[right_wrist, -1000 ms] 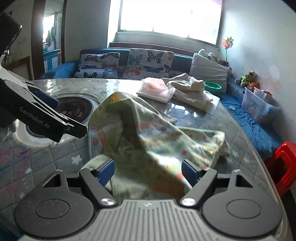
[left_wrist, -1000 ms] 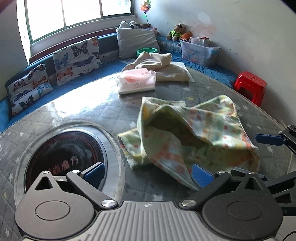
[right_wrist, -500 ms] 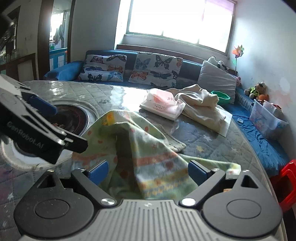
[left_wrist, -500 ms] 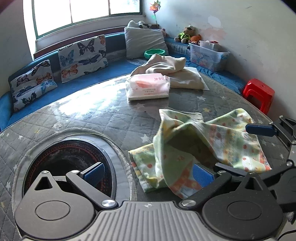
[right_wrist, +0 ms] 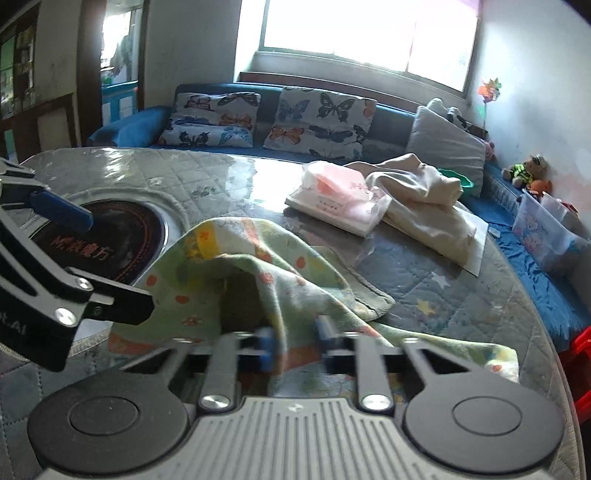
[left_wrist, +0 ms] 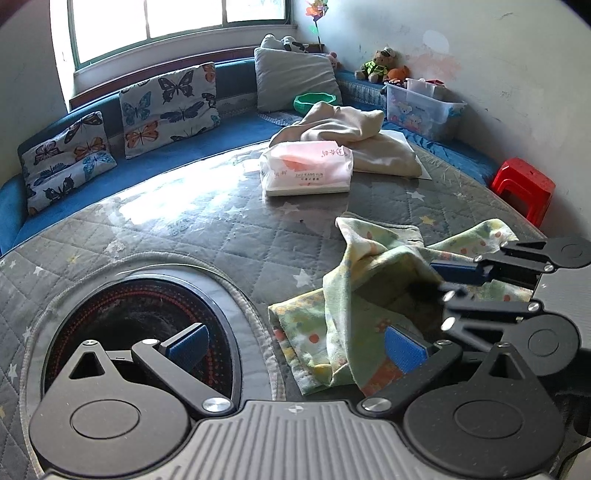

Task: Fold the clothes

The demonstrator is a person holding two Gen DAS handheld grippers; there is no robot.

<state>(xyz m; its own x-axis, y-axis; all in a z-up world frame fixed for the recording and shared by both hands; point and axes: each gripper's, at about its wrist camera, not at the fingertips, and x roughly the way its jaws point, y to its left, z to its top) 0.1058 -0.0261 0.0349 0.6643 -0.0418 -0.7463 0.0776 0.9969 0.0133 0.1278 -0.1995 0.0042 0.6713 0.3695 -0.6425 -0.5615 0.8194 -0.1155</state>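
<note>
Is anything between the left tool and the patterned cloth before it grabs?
Nothing visible. The left tool stands open right at the cloth, whose near fold lies against its right-hand pad. The right tool is closing on the cloth's near edge alongside, not blocking.

Green floral cloth, crumpled and humped, lying on quilted tabletop

Daylight from the blown-out window throws glare across the tabletop, right view shows motion blur on the tool fingers, fisheye bending and dark vignette at corners.
</note>
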